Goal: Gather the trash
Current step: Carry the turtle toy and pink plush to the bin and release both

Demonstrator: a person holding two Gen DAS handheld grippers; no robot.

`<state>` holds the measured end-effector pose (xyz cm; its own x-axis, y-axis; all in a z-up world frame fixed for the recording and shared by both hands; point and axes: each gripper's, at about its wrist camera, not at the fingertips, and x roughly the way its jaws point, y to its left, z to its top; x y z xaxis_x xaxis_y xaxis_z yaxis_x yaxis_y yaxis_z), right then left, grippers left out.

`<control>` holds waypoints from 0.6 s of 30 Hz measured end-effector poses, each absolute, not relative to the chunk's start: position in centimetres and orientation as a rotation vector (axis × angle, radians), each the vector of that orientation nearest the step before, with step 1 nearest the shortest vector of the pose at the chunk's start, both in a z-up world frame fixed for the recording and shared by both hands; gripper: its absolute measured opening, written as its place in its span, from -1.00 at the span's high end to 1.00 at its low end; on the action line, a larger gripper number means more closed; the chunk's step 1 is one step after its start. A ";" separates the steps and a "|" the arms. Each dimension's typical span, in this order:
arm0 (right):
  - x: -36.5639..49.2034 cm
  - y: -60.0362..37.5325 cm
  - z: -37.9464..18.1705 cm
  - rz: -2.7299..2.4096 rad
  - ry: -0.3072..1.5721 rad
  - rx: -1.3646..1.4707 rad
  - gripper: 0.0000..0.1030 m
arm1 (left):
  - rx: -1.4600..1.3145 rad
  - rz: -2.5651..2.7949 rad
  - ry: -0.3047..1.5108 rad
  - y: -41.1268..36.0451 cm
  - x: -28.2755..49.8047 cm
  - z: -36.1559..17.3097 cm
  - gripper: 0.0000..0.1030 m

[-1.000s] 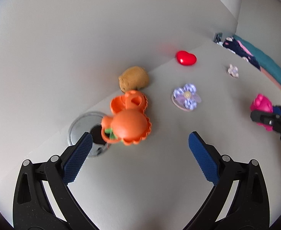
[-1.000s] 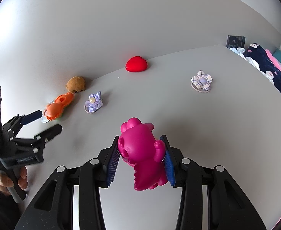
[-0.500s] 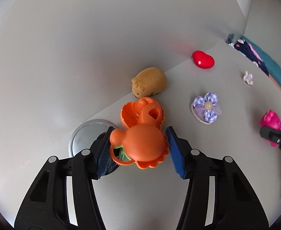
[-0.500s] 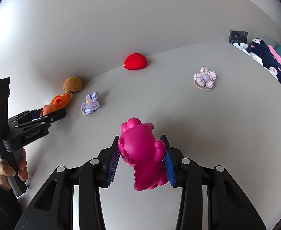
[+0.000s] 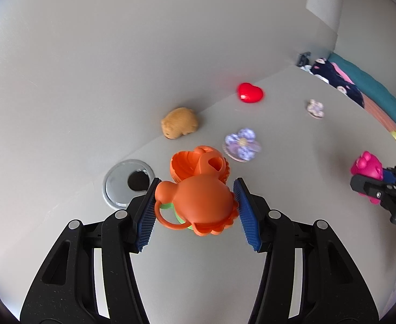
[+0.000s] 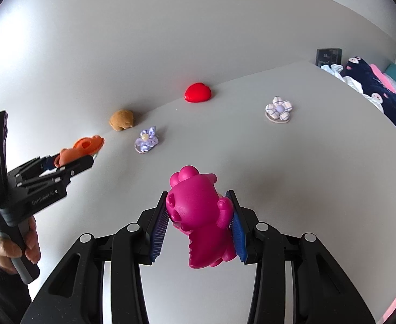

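Observation:
My left gripper (image 5: 196,210) is shut on an orange plastic toy (image 5: 202,202) with a hinged open lid, held just above the grey table (image 5: 292,189). From the right wrist view, the same orange toy (image 6: 82,148) sits in the left gripper (image 6: 71,159) at far left, held by a hand (image 6: 22,248). My right gripper (image 6: 198,221) is shut on a magenta plastic figure (image 6: 198,216), lifted off the table. In the left wrist view that magenta figure (image 5: 366,167) appears at the right edge in the right gripper (image 5: 376,181).
On the table lie a brown plush (image 5: 180,122), a red heart (image 5: 250,93), a purple flower scrunchie (image 5: 241,144) and a pale checked flower (image 6: 278,110). A silver cable grommet (image 5: 127,181) sits by the wall. Clothes (image 6: 373,89) are piled at the far right.
The left gripper closed around the orange toy and lifted it off the table. The right gripper, holding the magenta figure throughout, rose slightly.

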<state>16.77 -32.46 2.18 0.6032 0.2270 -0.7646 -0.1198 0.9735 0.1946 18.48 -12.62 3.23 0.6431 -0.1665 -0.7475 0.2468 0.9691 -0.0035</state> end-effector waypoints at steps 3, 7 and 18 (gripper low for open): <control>15.1 -33.2 2.9 0.205 0.883 0.148 0.16 | 0.118 -0.255 0.832 -13.9 16.9 3.9 -0.04; 13.1 -34.1 3.6 0.201 0.864 0.166 0.16 | 0.136 -0.291 0.823 -15.6 14.0 4.6 -0.04; 5.7 -39.8 4.4 0.138 0.806 0.245 0.16 | 0.196 -0.423 0.811 -23.7 7.3 4.9 -0.04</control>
<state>5.68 -39.81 4.38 0.6858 0.2145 -0.6955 -0.0290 0.9629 0.2684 7.32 -23.74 4.86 0.6116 -0.2902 -0.7361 0.4376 0.8991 0.0092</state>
